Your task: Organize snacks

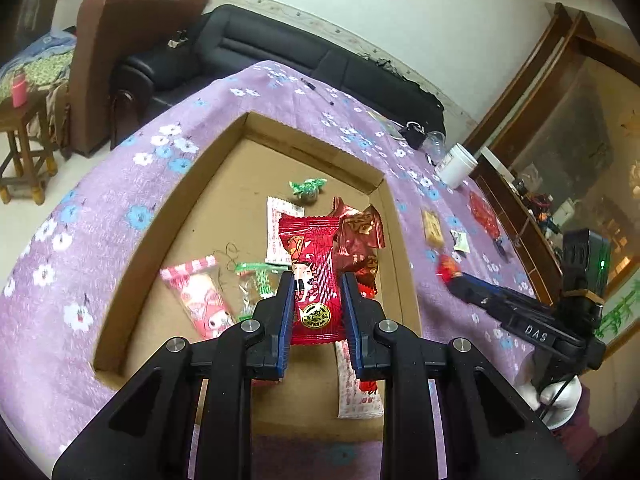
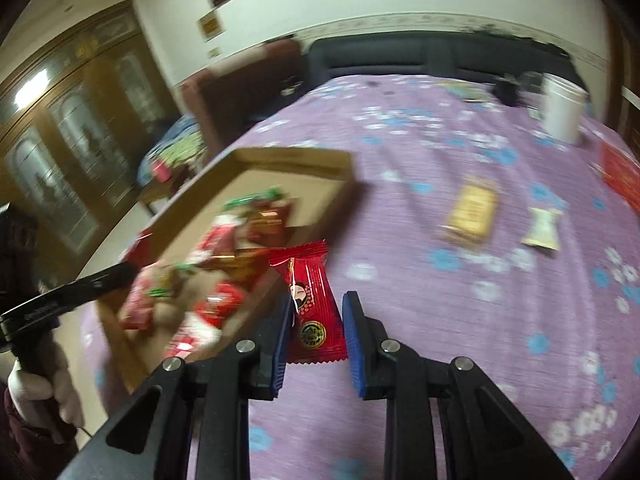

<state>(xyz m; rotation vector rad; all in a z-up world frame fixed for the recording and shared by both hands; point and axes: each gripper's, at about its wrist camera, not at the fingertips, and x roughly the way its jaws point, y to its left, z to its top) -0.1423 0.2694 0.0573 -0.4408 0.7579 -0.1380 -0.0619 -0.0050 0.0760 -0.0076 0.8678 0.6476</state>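
My left gripper [image 1: 316,286] is shut on a red snack packet [image 1: 314,276] and holds it above the cardboard tray [image 1: 160,216]. The tray holds several wrapped snacks: a green candy [image 1: 307,189], a pink-and-white packet [image 1: 198,298] and dark red packets [image 1: 360,236]. My right gripper [image 2: 316,312] is shut on another red snack packet [image 2: 310,300], over the purple cloth just right of the tray [image 2: 320,168]. In the left wrist view the right gripper [image 1: 452,276] shows at the right, over the cloth. A yellow packet [image 2: 472,210] and a pale packet [image 2: 542,228] lie on the cloth.
A floral purple tablecloth [image 1: 100,216] covers the table. A white tub [image 2: 562,106] and a red packet [image 2: 622,174] stand at the far right. A dark sofa [image 1: 260,52] and a brown chair [image 1: 120,40] lie beyond the table. A wooden cabinet [image 2: 60,140] stands left.
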